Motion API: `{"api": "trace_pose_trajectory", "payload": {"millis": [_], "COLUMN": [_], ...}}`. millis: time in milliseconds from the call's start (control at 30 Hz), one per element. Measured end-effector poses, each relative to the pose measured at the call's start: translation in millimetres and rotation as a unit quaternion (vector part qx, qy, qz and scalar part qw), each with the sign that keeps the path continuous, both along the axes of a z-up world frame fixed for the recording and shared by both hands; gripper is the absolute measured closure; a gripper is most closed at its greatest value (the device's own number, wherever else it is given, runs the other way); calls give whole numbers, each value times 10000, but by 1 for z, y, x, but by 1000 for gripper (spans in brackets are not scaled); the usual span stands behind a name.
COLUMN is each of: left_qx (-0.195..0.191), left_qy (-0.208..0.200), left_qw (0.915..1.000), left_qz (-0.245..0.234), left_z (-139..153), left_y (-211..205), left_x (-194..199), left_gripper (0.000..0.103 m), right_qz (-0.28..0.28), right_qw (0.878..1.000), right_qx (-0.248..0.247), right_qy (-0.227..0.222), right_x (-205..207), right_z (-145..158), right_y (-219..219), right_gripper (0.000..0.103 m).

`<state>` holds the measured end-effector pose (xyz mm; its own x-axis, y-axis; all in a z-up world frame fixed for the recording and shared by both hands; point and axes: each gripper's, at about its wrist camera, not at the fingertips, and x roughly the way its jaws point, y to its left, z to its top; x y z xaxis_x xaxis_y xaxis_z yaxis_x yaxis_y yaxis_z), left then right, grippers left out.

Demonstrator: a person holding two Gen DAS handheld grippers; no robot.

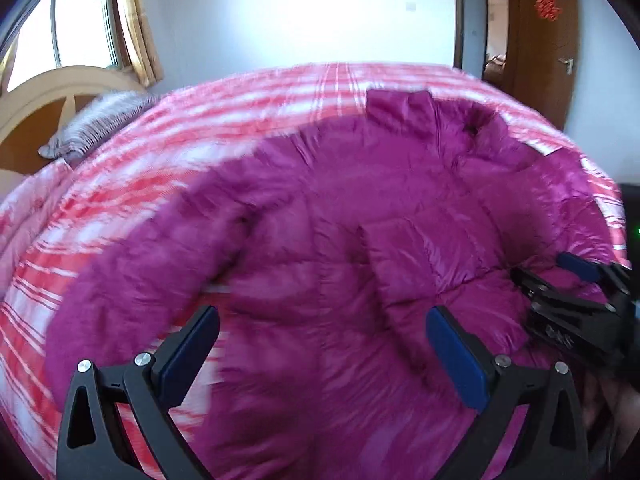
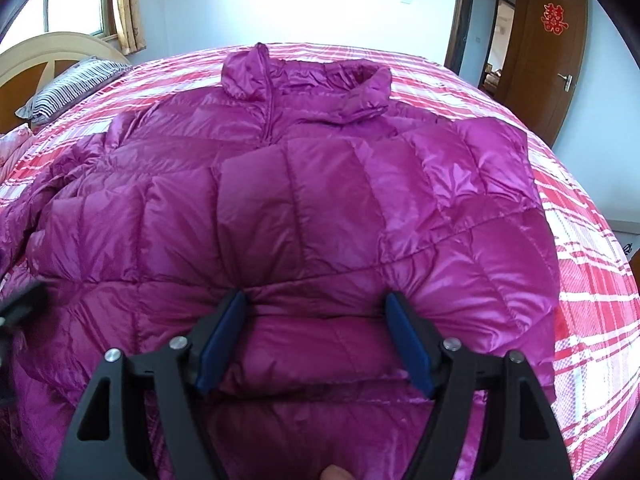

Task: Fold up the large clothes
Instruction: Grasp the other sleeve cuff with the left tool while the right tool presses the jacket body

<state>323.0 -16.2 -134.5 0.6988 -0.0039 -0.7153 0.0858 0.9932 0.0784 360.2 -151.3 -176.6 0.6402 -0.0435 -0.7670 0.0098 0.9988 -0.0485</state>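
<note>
A magenta quilted down jacket (image 2: 304, 200) lies spread on the bed, collar at the far end; it also shows in the left wrist view (image 1: 340, 248), blurred by motion. One sleeve is folded across the body. My right gripper (image 2: 316, 304) has its blue-padded fingers apart with a bunched fold of the jacket's hem between them. My left gripper (image 1: 322, 320) is open and empty, hovering over the jacket's left part. The right gripper (image 1: 576, 300) also appears at the right edge of the left wrist view.
The jacket lies on a red-and-white plaid bedspread (image 2: 580, 280). A striped pillow (image 2: 72, 88) and a wooden headboard (image 2: 48, 52) are at the far left. A brown door (image 2: 552, 60) stands open at the far right, and a window (image 1: 80, 24) is at the left.
</note>
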Motion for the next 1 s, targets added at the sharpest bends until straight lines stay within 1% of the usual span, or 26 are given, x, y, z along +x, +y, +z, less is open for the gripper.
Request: {"api": "trace_pose_trajectory", "payload": {"millis": [33, 100, 200, 267, 333, 400, 500, 567, 667, 767, 1000], "left_qx": [40, 79, 256, 465, 590, 574, 329, 3, -436, -630, -767], "left_qy": [-97, -206, -279, -364, -385, -346, -217, -150, -104, -137, -162], "left_qw": [9999, 9996, 9980, 9943, 9903, 9860, 9779, 9721, 9656, 9634, 9652], "left_qz": [22, 157, 498, 891, 1198, 1526, 2054, 2340, 2561, 2601, 2493], "left_z": [8, 14, 12, 5, -1, -8, -16, -20, -25, -26, -25], "left_y": [13, 34, 73, 105, 130, 161, 207, 233, 256, 259, 249], "left_x": [-10, -22, -40, -52, -60, -67, -68, -66, -68, -65, -53], "left_gripper": [1, 1, 1, 1, 1, 1, 1, 1, 1, 1, 1], "right_qz": [-1, -5, -12, -16, -19, -22, -27, -36, -44, -45, -44], "right_qw": [10000, 10000, 10000, 10000, 10000, 10000, 9999, 9999, 9999, 9999, 9999], "right_qx": [1, 16, -10, -30, -46, -70, -99, -118, -143, -145, -145], "right_qy": [-9, -18, -33, -45, -50, -55, -61, -67, -75, -79, -80], "right_x": [0, -1, -1, -2, -2, -2, -2, -2, -2, -3, -3], "right_z": [0, 0, 0, 1, 1, 1, 1, 1, 1, 1, 1], "right_y": [0, 0, 1, 1, 1, 2, 2, 3, 3, 3, 3], "right_gripper": [27, 27, 27, 27, 27, 26, 26, 26, 25, 25, 25]}}
